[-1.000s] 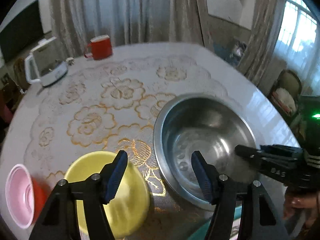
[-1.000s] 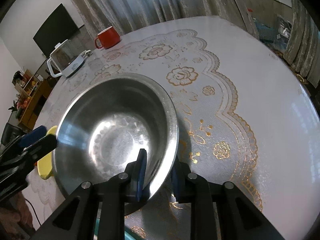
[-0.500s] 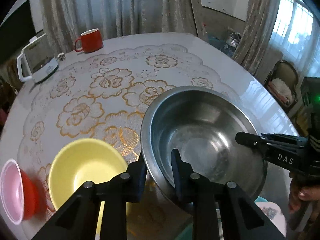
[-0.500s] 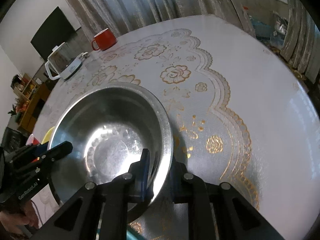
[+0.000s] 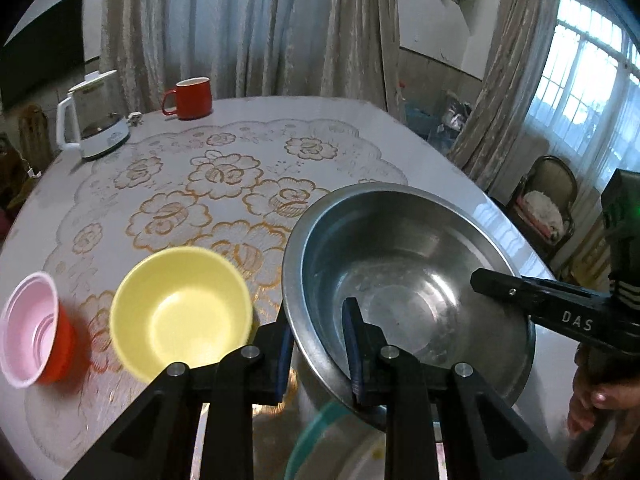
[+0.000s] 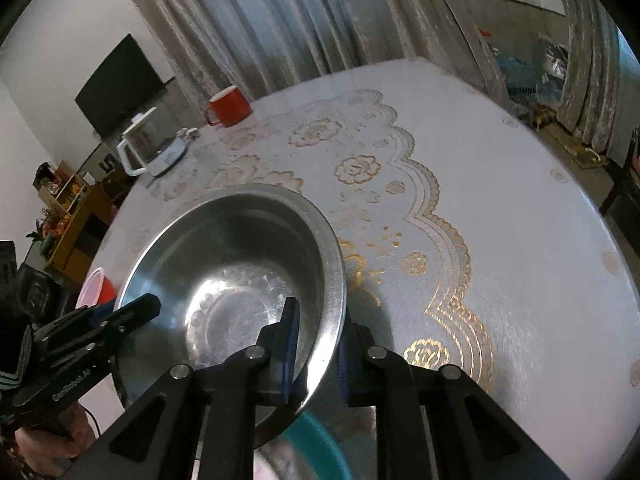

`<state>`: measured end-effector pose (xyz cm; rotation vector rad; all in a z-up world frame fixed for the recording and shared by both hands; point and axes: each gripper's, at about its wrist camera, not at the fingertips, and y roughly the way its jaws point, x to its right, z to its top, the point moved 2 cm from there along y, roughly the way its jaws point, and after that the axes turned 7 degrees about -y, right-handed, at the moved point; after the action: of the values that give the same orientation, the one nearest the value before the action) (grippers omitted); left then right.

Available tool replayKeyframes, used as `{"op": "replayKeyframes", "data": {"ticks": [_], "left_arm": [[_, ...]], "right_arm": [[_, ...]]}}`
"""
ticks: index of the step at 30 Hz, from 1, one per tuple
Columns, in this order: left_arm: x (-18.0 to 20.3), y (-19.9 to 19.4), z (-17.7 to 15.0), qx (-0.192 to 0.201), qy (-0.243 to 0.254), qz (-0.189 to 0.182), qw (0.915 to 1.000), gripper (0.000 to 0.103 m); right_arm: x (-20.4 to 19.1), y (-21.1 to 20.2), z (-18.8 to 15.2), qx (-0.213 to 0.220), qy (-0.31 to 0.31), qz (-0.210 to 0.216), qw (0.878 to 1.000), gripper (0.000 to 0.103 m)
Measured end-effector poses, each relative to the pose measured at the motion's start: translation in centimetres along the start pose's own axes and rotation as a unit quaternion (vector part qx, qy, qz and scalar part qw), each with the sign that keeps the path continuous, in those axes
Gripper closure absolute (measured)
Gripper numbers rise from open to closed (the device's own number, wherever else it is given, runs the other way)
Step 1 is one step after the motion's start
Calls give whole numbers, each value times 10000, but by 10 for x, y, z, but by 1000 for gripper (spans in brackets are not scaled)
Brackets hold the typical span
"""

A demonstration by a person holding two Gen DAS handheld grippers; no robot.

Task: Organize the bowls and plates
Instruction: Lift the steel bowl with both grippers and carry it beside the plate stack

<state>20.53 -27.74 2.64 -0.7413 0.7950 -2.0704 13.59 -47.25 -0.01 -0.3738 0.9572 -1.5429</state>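
Note:
A large steel bowl is held up off the table by both grippers. My left gripper is shut on its near left rim. My right gripper is shut on its right rim; the bowl also shows in the right wrist view. A yellow bowl sits on the table left of it. A pink cup nested in a red cup lies further left. A teal-rimmed plate lies below the steel bowl, mostly hidden; it also shows in the right wrist view.
A round table with a white and gold lace cloth. A red mug and a white kettle stand at the far side. A chair stands off the table's right edge.
My left gripper has closed on the steel bowl's rim. Both grippers have raised the bowl off the table and the teal plate shows under it.

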Motion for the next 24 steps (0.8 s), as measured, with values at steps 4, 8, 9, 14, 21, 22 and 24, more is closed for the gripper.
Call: {"op": "replayKeyframes", "data": {"ticks": [4, 8, 9, 14, 21, 22, 24], "left_arm": [[-8, -23, -17, 49, -53, 101, 9999, 79], [-19, -48, -35, 176, -108, 175, 9996, 79], [-23, -55, -39, 217, -161, 175, 9995, 79], [-35, -80, -59, 369, -318, 212, 9986, 79], [-54, -95, -92, 302, -579, 256, 9975, 79], [-55, -97, -95, 299, -602, 261, 9974, 79], [-59, -103, -105, 308, -643, 266, 9971, 79]], "right_arm": [[-20, -16, -13, 35, -157, 81, 9998, 87], [-37, -25, -23, 46, -205, 270, 9994, 87], [-44, -28, -25, 66, -231, 325, 9992, 87], [-66, -38, -41, 132, -302, 466, 9984, 87], [-87, -43, -67, 39, -316, 664, 9973, 87], [-90, -44, -71, 27, -322, 682, 9972, 87], [-95, -46, -77, 8, -333, 704, 9970, 87]]}}
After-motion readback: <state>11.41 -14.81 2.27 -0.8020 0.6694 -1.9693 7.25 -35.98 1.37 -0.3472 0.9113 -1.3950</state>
